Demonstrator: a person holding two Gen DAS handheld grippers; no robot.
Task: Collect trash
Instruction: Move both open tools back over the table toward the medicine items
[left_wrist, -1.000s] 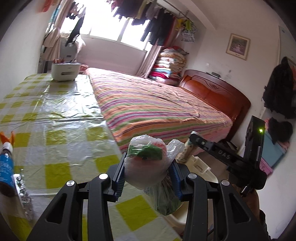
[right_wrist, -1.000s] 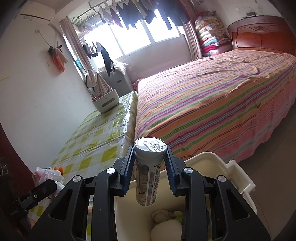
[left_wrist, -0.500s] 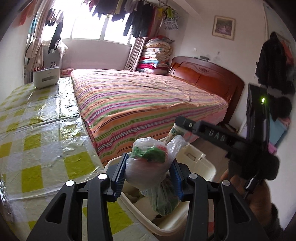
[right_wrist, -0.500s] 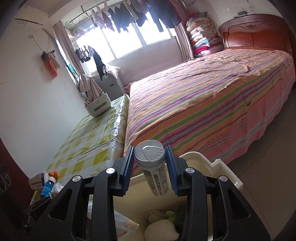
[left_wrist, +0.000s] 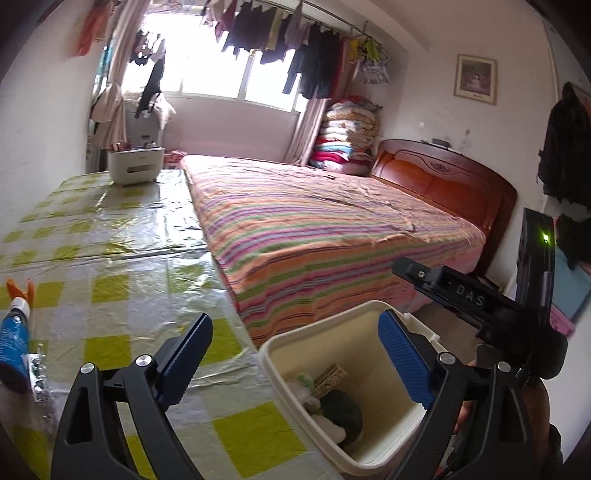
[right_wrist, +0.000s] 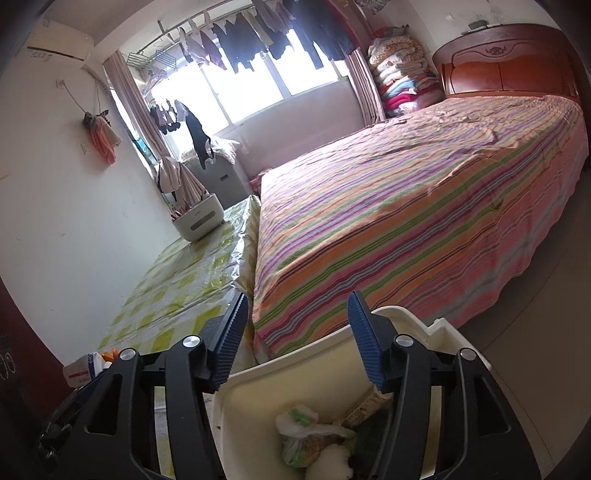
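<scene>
Trash lies dropped in the bin (right_wrist: 325, 350) beside the table (left_wrist: 110, 258), both the left gripper (left_wrist: 295, 363) and right gripper (right_wrist: 295, 339) having just sprung open empty above it, so next likely comes fetching the blue tube (left_wrist: 13, 343).

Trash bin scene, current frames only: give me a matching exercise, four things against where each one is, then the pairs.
Things:
1. plastic bag
2. blue tube
3. white box
4. stacked quilts

Places:
A. far end of the checked table
B. inside the trash bin
C. beside the headboard, near the window
D. near end of the table, left edge of the left wrist view

Pairs: 1-B, 2-D, 3-A, 4-C
</scene>
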